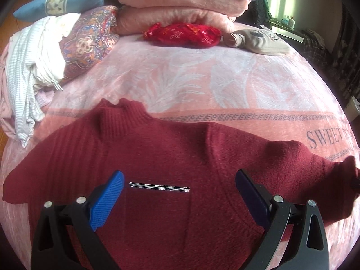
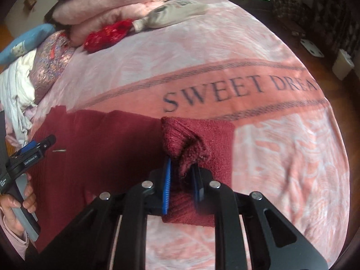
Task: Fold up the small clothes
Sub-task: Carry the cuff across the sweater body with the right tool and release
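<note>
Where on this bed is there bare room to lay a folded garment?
Free: the pink blanket between the maroon sweater and red pouch. Crowded: the white clothes and pillows along the far and left edges.

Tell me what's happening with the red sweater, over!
Right gripper shut on dark red knit sweater sleeve cuff. Left gripper open above sweater's chest. Sweater flat on pink patterned blanket. Nothing in the way.

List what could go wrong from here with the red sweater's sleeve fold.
1. The right gripper pinches only a small bunch of the sleeve, so the knit may slip out.
2. The left gripper hangs open above the sweater body, pinning nothing, so pulling the sleeve may drag the whole garment across the blanket.
</note>
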The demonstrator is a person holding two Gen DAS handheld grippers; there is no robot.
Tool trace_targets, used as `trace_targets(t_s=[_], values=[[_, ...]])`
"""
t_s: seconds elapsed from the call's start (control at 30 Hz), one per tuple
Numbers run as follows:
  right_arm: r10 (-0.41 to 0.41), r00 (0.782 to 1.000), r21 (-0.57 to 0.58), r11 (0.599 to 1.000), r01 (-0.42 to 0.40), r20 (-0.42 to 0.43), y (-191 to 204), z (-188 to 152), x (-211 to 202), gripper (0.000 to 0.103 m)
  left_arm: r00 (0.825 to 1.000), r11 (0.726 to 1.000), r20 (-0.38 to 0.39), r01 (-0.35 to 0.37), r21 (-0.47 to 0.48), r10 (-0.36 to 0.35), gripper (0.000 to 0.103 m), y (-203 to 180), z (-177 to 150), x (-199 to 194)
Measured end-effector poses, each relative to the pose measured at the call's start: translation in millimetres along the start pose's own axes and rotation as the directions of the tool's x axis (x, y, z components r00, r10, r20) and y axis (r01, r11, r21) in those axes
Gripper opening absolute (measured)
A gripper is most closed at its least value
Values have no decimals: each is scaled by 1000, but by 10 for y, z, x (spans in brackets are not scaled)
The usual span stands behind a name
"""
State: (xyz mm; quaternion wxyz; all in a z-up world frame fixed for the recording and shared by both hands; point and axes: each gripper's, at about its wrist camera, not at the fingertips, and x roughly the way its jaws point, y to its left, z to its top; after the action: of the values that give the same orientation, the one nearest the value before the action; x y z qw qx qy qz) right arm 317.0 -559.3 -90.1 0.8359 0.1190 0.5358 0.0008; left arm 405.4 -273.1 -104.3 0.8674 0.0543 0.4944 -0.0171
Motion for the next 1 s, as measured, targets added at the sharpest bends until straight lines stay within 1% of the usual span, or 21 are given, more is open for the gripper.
trace_targets(t_s=[0.1,0.13,0.17,0.2,0.23,0.27,0.3,0.33,0.43,0.5,0.53,0.6,0.63,0.67,0.7,0.77,0.8,0.87,0.9,0.97,1.0], values=[[29,1000,-92,995,-30,-7,607,37,187,15,1000,1000,2,1,-6,-1,99,101,13,-31],[52,999,-109,993,-53,-16,763,40,247,15,1000,1000,2,1,-8,-1,99,125,17,-36],[96,995,-128,987,-100,-39,913,33,313,20,1000,1000,1,0,-11,0,99,155,15,-38],[122,991,-135,982,-129,-58,1014,20,355,35,1000,1000,-2,2,-12,-2,99,167,14,-35],[146,987,-131,979,-154,-66,1088,2,371,41,1000,1000,-7,5,-11,-5,99,175,4,-29],[188,980,-127,972,-195,-69,1135,-20,365,44,1000,1000,-15,12,-9,-12,99,184,-11,-13],[226,972,-115,966,-232,-68,1126,-35,338,47,1000,1000,-22,21,-9,-21,99,184,-20,-1],[246,968,-95,964,-250,-53,1084,-62,278,47,999,999,-29,34,-7,-34,99,181,-34,9],[256,966,-48,965,-257,-13,856,-122,105,47,994,995,-57,97,7,-97,99,94,-112,29],[229,973,-15,973,-229,1,638,-182,46,47,982,985,-85,171,13,-170,99,-32,-177,28],[209,978,-3,978,-209,4,555,-202,43,47,970,975,-112,220,12,-218,99,-119,-207,39],[161,987,19,987,-161,7,350,-314,34,49,951,965,-166,263,-2,-260,99,-239,-248,90],[154,988,23,988,-154,6,275,-375,40,49,944,963,-195,270,-15,-268,99,-285,-271,127],[158,987,27,987,-158,1,219,-430,49,49,943,970,-228,244,-21,-242,99,-333,-313,176],[165,986,31,986,-165,-4,183,-489,60,49,949,979,-245,201,-17,-199,99,-355,-349,206],[171,985,30,985,-171,-15,115,-612,92,49,956,990,-255,144,-15,-143,99,-358,-437,229],[174,985,30,984,-173,-18,91,-666,109,49,955,991,-262,136,-14,-135,99,-362,-468,239],[187,982,36,982,-186,-23,49,-739,149,49,945,986,-283,165,-28,-166,99,-371,-514,267],[191,981,43,981,-190,-24,26,-767,172,49,937,981,-291,191,-39,-194,99,-398,-529,295],[206,978,59,977,-204,-29,-7,-818,214,49,928,971,-285,232,-64,-240,98,-457,-527,323],[212,977,61,976,-210,-32,-14,-843,226,49,922,966,-288,250,-68,-259,96,-501,-518,342]])
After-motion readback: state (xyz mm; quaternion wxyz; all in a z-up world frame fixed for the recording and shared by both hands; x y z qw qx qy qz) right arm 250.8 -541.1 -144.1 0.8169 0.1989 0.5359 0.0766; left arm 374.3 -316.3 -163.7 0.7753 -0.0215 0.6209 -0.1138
